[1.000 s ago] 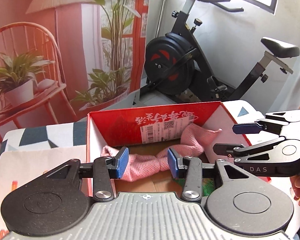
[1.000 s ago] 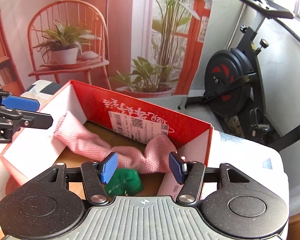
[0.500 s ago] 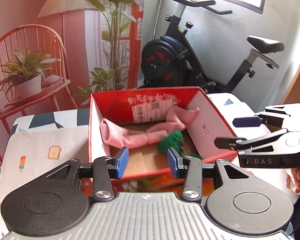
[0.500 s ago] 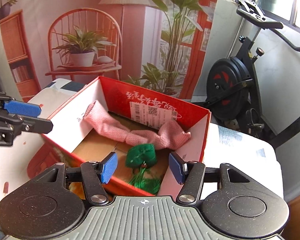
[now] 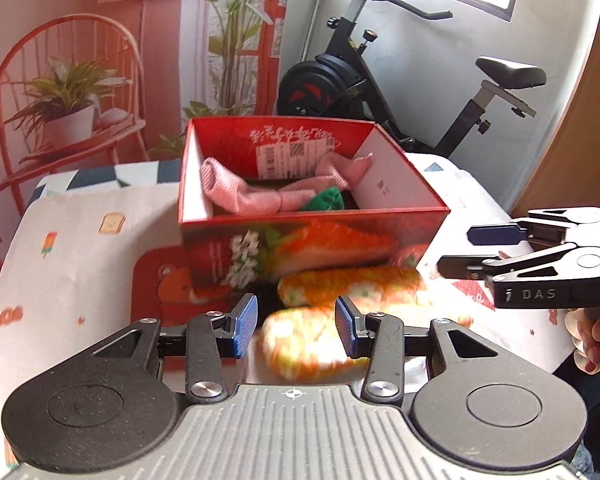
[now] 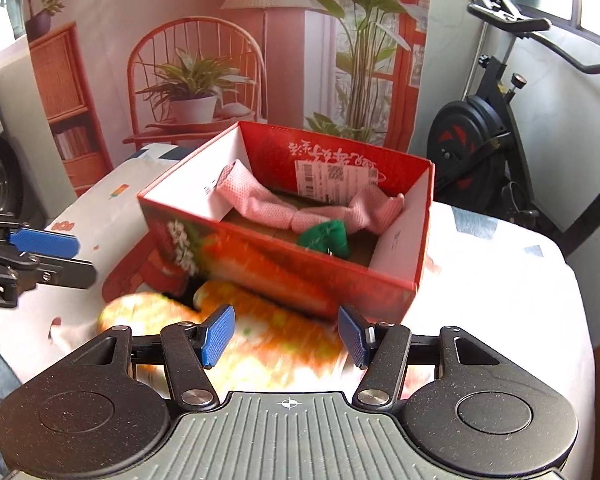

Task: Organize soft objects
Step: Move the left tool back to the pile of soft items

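A red cardboard box point(image 5: 404, 216) point(image 6: 380, 280) stands on the table with a pink cloth point(image 5: 244, 196) point(image 6: 260, 204) and a green soft piece point(image 5: 324, 200) point(image 6: 324, 236) inside. In front of it lie orange-and-white soft toys point(image 5: 352, 286) point(image 6: 268, 344), blurred. My left gripper point(image 5: 296, 330) is open and empty, low over the nearest orange toy point(image 5: 304, 344). My right gripper point(image 6: 286, 336) is open and empty above the toys; it also shows in the left wrist view point(image 5: 480, 250).
A white printed tablecloth point(image 5: 80, 248) covers the table. An exercise bike point(image 5: 380, 76) stands behind on the right. A backdrop with a chair and plants point(image 6: 196, 88) hangs behind. The left gripper's fingers point(image 6: 44, 242) reach in at the left edge.
Both grippers have pulled back and down from over the box interior to in front of it. The orange toys have come into view. Both stay open.
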Demonstrator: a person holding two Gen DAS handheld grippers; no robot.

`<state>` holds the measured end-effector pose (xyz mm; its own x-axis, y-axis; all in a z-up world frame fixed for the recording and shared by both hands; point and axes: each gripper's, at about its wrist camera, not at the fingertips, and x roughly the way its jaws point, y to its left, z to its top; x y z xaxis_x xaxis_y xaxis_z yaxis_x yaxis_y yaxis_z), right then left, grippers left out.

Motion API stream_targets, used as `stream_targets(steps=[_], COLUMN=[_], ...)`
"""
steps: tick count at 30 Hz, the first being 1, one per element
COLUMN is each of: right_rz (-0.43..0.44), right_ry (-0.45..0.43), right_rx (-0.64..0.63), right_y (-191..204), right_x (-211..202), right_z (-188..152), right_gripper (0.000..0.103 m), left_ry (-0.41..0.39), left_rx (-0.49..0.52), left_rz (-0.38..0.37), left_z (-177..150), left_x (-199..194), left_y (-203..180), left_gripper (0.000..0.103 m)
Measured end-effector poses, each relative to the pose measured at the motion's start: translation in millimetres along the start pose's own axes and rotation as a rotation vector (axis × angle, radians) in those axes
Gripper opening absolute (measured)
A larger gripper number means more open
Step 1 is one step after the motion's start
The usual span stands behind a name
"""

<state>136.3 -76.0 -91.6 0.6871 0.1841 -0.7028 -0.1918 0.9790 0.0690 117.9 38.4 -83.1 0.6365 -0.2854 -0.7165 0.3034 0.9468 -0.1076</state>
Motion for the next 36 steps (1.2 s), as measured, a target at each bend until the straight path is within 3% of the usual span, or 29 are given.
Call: stream_targets(steps=[4,8,15,20,22,31,36], right_rz=[-0.065,-0.062,-0.09,-0.111,-0.104,-0.096,-0.063], right_ry=[-0.086,-0.14,-0.226,-0.202,-0.175,-0.093,-0.028], right_rx=[-0.029,0.035,0.131,0.137,0.141,0.178,0.195], right_y=[13,15,5,6,8,6,4], right_x=[-19,-36,-59,-54,-48,-30,-9], right_z=[-42,-79,-113,-128,-133,-146,-157], right_gripper=[0.054,0.054,0.055,0.056,0.063,0.072,0.072], left_ry=[-0.024,-0.029,-0.007,0.036,0.055,0.136,0.168], left_rx=[-0.027,-0.053,-0.1,-0.146,-0.15,-0.192,-0.207], left_rz=[-0.002,0.008,0.014,0.006,0.001,-0.029,-0.037], left_z=[-28,-55,-90,-96,-100,-112,-116], left_x=[-16,-25,-20,-7,-1,21,31], left_y=[4,7,11,20,21,26,28], left_gripper=[0.045,0.045,0.045,0.045,0.045,0.045,0.045])
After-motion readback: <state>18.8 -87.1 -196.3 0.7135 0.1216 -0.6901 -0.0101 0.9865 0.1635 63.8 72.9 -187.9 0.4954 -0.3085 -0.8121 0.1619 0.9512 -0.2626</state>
